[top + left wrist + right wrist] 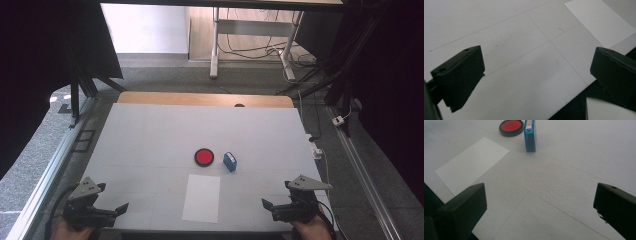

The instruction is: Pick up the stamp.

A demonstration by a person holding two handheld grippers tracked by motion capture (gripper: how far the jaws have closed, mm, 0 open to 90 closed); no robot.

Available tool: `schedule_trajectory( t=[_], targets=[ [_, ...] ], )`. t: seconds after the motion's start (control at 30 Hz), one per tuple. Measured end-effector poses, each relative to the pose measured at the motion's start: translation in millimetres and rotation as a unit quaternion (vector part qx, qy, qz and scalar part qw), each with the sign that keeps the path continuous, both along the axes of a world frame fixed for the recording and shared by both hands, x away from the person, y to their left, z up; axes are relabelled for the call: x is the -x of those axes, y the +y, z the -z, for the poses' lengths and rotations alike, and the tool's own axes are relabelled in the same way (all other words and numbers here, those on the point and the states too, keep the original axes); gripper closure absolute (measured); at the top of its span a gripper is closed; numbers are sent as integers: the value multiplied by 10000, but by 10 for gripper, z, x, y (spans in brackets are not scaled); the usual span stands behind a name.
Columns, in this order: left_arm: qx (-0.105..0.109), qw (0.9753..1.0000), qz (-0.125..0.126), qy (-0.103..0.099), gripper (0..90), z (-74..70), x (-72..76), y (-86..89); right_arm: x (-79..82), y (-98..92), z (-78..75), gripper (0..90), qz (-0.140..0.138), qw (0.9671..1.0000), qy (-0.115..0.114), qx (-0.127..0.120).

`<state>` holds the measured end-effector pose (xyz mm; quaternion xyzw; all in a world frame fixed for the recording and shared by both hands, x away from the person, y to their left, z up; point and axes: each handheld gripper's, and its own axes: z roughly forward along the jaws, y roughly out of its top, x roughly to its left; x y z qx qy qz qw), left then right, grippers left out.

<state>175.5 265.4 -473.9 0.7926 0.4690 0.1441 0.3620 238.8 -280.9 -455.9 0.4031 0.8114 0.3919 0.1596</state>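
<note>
A round red ink pad [204,157] in a black case lies near the table's middle, and a small blue stamp [230,161] stands just right of it. A white sheet of paper [201,198] lies in front of them. My left gripper [114,197] rests at the front left corner, open and empty. My right gripper [276,195] rests at the front right, open with nothing between its jaws. The right gripper view looks past the right gripper [540,207] to the ink pad [511,127], stamp [530,136] and paper [472,163]. The left gripper [536,72] faces the paper's corner [599,21].
The white table top [150,135] has a wooden strip along its far edge. Metal rails run along both sides on the floor. Desk legs and cables stand beyond the table. The table's front edge [574,100] lies close under the left gripper.
</note>
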Motion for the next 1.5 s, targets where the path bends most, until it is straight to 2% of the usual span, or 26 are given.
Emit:
schedule_trajectory(
  t=[0.2, 0.33, 0.8, 1.0, 1.13, 1.37, 1.5],
  targets=[
    [-8, 10000, 80, -16, 0, -5, 7, -21, 28, 35, 1, 0, -99, 9998, -99, 130],
    [-60, 9999, 103, -24, 0, -1, 7, -31, 24, 44, 0, 0, -173, 9997, -88, 172],
    [-89, 9998, 147, 33, 0, 7, -1, -41, 42, 76, -4, 0, -192, 9992, -169, 300],
    [-89, 9998, 148, 45, 0, 7, -4, -43, 54, 76, -22, 0, -217, 9992, -233, 252],
    [-103, 9998, 137, 66, 0, 10, -10, -47, 63, 100, -42, 0, -362, 9986, -310, 243],
    [-91, 9998, 147, 96, 0, 12, -13, -45, 55, 143, -35, 0, -510, 9982, -267, 188],
    [-85, 9998, 144, 106, 0, 12, -15, -44, 55, 186, -36, 0, -685, 9967, -280, 325]
  ],
)
